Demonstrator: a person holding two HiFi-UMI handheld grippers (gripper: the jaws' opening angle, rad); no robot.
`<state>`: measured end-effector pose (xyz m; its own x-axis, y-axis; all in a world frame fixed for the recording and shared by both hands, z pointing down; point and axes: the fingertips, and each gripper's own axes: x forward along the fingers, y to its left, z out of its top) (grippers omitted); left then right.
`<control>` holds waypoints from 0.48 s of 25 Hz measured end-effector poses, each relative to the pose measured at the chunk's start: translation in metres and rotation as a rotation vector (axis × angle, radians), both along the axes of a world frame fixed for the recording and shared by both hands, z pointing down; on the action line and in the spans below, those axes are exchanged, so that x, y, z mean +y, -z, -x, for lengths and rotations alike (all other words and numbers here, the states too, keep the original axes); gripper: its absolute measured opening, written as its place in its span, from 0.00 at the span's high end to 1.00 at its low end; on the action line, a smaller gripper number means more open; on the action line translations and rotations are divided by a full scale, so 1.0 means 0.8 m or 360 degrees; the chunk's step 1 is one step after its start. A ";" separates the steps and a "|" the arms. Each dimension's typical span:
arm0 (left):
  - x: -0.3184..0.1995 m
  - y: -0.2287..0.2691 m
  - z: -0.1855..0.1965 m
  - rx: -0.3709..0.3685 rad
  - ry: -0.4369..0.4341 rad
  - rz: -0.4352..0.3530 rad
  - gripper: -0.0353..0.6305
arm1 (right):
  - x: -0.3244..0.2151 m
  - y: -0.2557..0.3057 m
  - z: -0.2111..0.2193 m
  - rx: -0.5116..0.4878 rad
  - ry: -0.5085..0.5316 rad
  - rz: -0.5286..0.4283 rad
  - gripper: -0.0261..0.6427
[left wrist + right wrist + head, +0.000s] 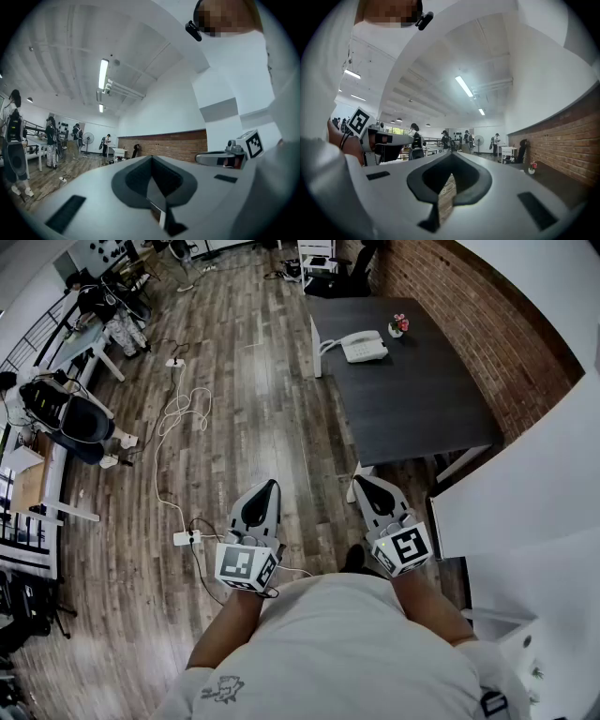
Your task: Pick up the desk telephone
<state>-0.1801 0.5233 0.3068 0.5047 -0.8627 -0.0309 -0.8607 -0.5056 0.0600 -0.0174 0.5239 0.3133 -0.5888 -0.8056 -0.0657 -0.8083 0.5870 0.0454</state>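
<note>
On the far part of the dark worktop (412, 409), the desk telephone (364, 347) is set beside a small flower pot (398, 326). Nearer, the left claw (270, 486) and right claw (359, 484) are seen shut and empty, with white cables (180, 409) strewn on the floor to the left.

Bright, even light from ceiling tubes (103, 74) — strong fisheye bending at edges, black vignetted corners, soft foreground.
</note>
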 end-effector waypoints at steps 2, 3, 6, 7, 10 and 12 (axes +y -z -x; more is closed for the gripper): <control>0.006 -0.002 0.009 0.0008 -0.0005 0.0002 0.93 | 0.006 -0.002 0.006 -0.0029 -0.0011 0.0021 0.96; 0.009 -0.003 0.013 0.0012 -0.0006 0.0003 0.93 | 0.009 -0.002 0.010 -0.0036 -0.0013 0.0026 0.96; 0.018 -0.002 0.029 0.0015 -0.0009 -0.0002 0.93 | 0.016 0.001 0.026 -0.0034 -0.0010 0.0026 0.96; 0.022 -0.001 0.033 0.0015 -0.0012 -0.0004 0.93 | 0.019 0.003 0.030 -0.0033 -0.0012 0.0023 0.96; 0.031 -0.001 0.051 0.0020 -0.0023 -0.0004 0.93 | 0.030 0.008 0.047 -0.0028 -0.0027 0.0007 0.96; 0.037 -0.003 0.065 0.0022 -0.0036 0.0001 0.93 | 0.038 0.009 0.063 -0.0020 -0.0023 -0.0001 0.96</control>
<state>-0.2319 0.5531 0.3089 0.5236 -0.8512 -0.0375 -0.8481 -0.5249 0.0719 -0.0680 0.5546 0.3062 -0.5763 -0.8139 -0.0734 -0.8171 0.5754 0.0353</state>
